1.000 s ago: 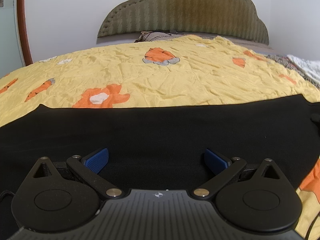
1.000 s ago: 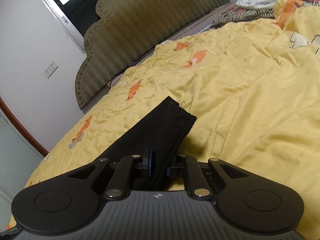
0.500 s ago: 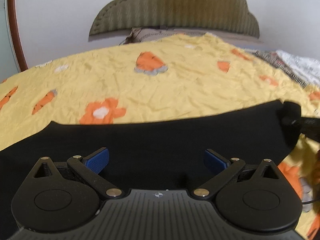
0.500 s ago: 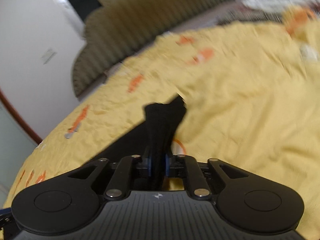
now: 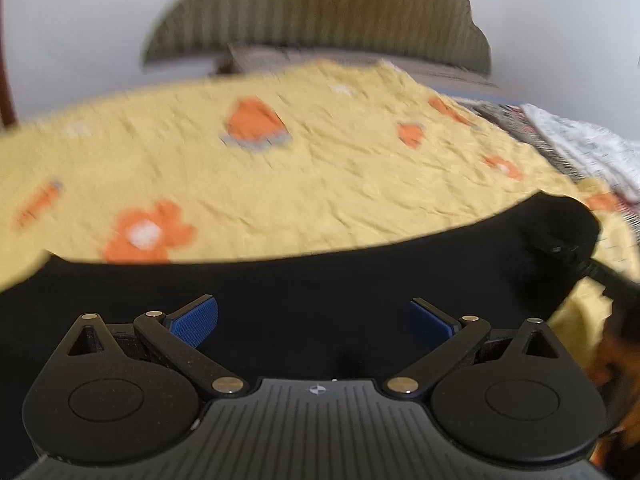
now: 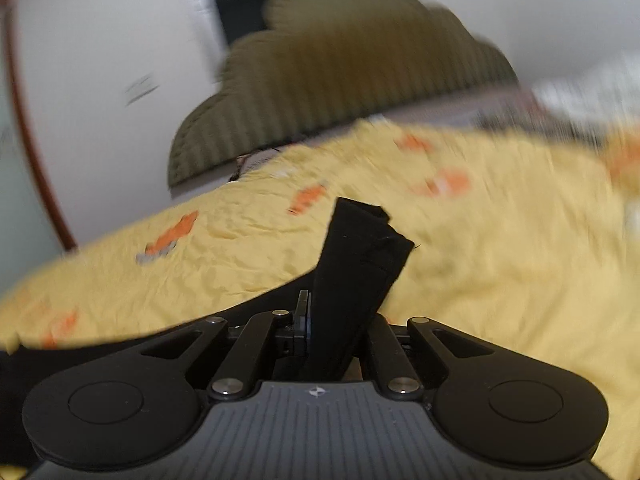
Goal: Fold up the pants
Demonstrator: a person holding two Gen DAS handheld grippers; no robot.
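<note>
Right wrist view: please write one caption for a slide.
Right gripper shut on black pants above a yellow bedspread.

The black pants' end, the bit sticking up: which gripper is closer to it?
Right. The right gripper is shut on the black pants just below that raised end. The left gripper is open over the pants' middle, away from it.

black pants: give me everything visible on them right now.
The black pants look like plain, matte, soft fabric, spread in a wide band across the yellow bedspread. The right gripper is shut on one bunched end with a stitched hem, lifted off the bed. The left gripper is open above the flat part; contact unclear. No pockets or waistband discernible.
</note>
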